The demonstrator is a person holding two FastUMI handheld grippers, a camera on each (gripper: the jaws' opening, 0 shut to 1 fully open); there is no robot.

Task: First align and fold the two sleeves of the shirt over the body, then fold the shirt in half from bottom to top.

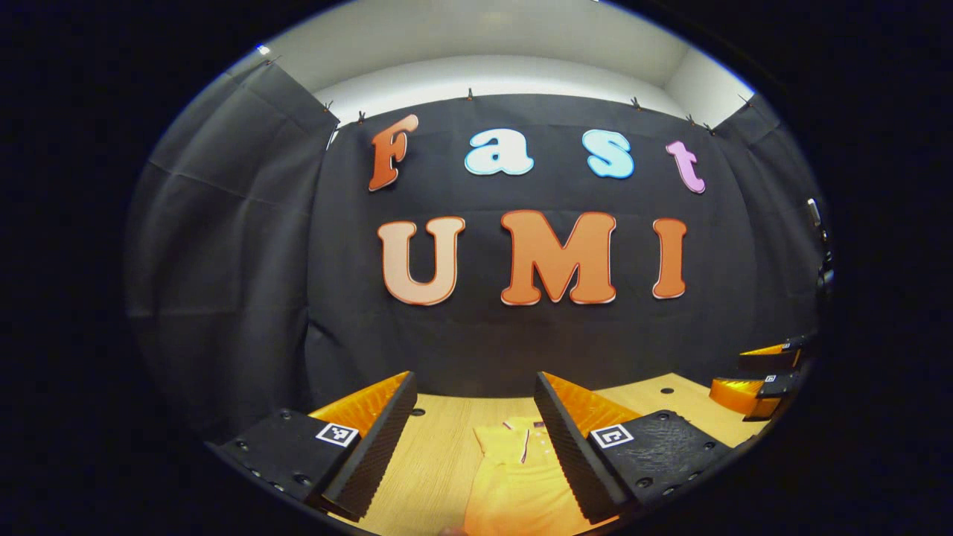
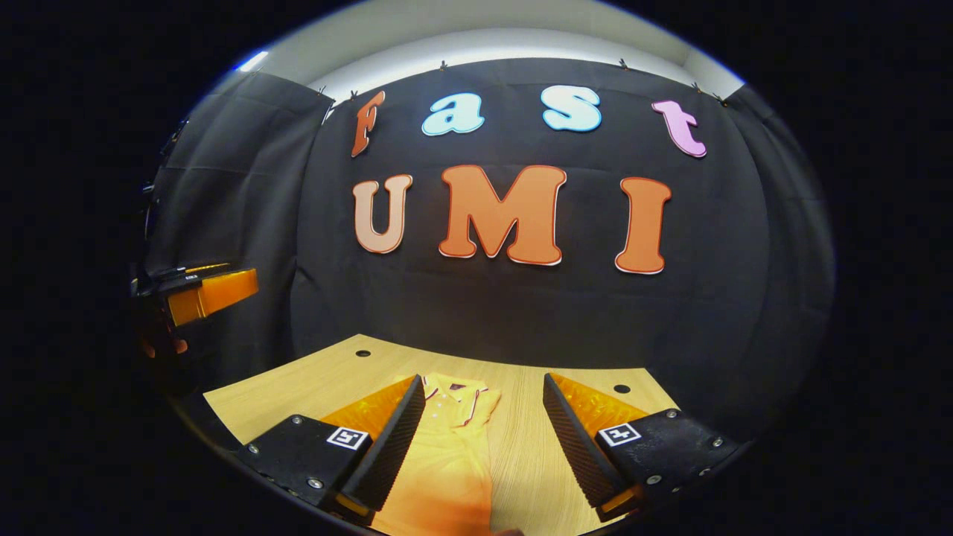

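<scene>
wooden table (image 2: 536, 454) holds shirt (image 2: 447, 447) lying below, between spread fingers of left gripper (image 1: 474, 439) and right gripper (image 2: 484, 439), untouched.

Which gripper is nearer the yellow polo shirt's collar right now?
Hard to call; perhaps the right. The right gripper hangs open with the collar beside its left finger. The left gripper is open too, with the collar beside its right finger.

Wooden table (image 1: 439, 454), black cloth wall (image 1: 223, 260) behind.
</scene>
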